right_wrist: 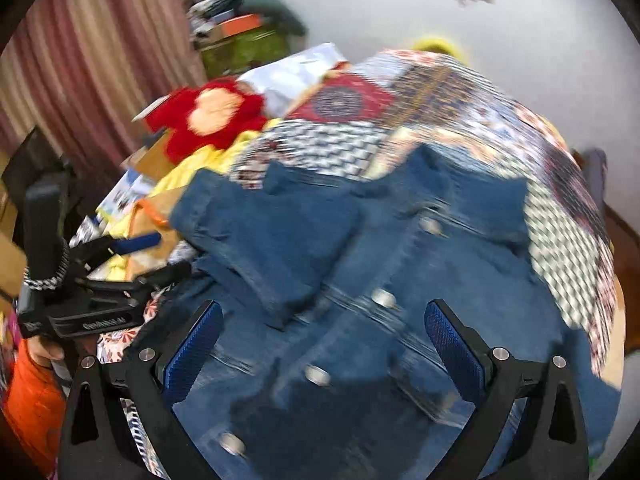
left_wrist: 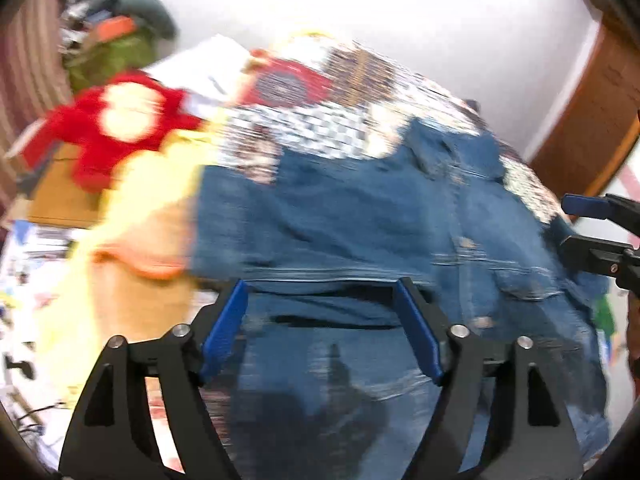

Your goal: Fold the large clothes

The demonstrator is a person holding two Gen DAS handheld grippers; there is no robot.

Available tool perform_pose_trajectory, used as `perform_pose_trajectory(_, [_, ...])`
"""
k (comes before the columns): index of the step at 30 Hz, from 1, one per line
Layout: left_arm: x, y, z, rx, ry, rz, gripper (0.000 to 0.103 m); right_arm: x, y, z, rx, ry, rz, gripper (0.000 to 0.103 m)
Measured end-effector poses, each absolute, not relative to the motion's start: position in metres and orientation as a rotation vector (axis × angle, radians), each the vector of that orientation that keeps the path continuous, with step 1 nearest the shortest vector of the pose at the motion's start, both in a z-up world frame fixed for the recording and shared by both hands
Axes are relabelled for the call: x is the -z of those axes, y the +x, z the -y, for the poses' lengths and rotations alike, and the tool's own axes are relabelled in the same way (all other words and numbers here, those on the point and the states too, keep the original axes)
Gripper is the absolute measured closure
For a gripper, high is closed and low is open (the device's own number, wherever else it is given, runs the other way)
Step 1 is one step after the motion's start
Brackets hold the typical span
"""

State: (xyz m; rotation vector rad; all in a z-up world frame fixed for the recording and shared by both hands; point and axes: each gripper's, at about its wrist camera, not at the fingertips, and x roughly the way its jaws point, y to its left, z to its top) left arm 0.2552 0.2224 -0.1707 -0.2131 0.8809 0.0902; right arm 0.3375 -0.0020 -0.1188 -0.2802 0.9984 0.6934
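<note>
**A:** Where is the garment, and what are your hands doing?

**B:** The denim jacket (right_wrist: pixel 400 280) lies spread over the patchwork quilt (right_wrist: pixel 460 92) on the bed, filling the centre and lower half of both views. In my right view one sleeve (right_wrist: pixel 264 240) is laid across the front, left of the row of metal buttons (right_wrist: pixel 384 298), so I judge one fold is in and the other side is not yet done. My left hand-held gripper (left_wrist: pixel 322 320) hangs over the lower middle of its frame with the blue pads wide apart and nothing between them. My right hand-held gripper (right_wrist: pixel 324 344) is likewise spread, empty, above the button placket.

**A:** Why hold them like that?

**B:** My guess: apart and above the cloth, each can drop onto an edge and pinch it. The left one also shows at the left edge of my right view, low beside the jacket's side.

**A:** What can't you make out?

**B:** Both pictures are smeared by motion, so seams and pockets blur. The jacket's lower hem is cut off under the gripper bodies. Whether either gripper touches the denim, I cannot tell. At upper left sit a red plush toy (right_wrist: pixel 208 116) and yellow cloth (left_wrist: pixel 132 216), their shapes too blurred to name closer.
</note>
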Motion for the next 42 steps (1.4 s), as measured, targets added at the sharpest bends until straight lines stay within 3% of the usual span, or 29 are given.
perform_pose_trajectory(11, [0.237, 0.223, -0.29, -0.202, -0.261, -1.012, 0.024, 0.193, 0.34, -0.148, -0.867, -0.444, -1.108, 0.002])
perform_pose_trajectory(17, [0.267, 0.227, -0.294, -0.209, -0.31, -1.047, 0.024, 0.249, 0.352, -0.198, -0.843, -0.578, -1.162, 0.012])
perform_pose_trajectory(21, [0.271, 0.225, -0.292, -0.218, -0.285, -1.046, 0.024, 0.27, 0.355, -0.218, -0.84, -0.634, -1.145, 0.022])
perform_pose_trajectory(23, [0.273, 0.229, -0.289, -0.225, -0.26, -1.052, 0.024, 0.273, 0.358, -0.224, -0.82, -0.651, -1.109, 0.036])
perform_pose_trajectory(25, [0.275, 0.232, -0.286, -0.234, -0.238, -1.06, 0.022, 0.272, 0.361, -0.224, -0.834, -0.623, -1.099, 0.059])
perform_pose_trajectory(28, [0.275, 0.234, -0.282, -0.245, -0.209, -1.073, 0.022, 0.264, 0.365, -0.218, -0.851, -0.575, -1.08, 0.079])
perform_pose_trajectory(34, [0.265, 0.234, -0.279, -0.246, -0.23, -1.065, 0.022, 0.219, 0.361, -0.182, -0.854, -0.471, -0.981, 0.094])
perform_pose_trajectory(42, [0.219, 0.241, -0.245, -0.202, -0.169, -0.974, 0.022, 0.146, 0.357, -0.101, -0.816, -0.355, -0.857, 0.096])
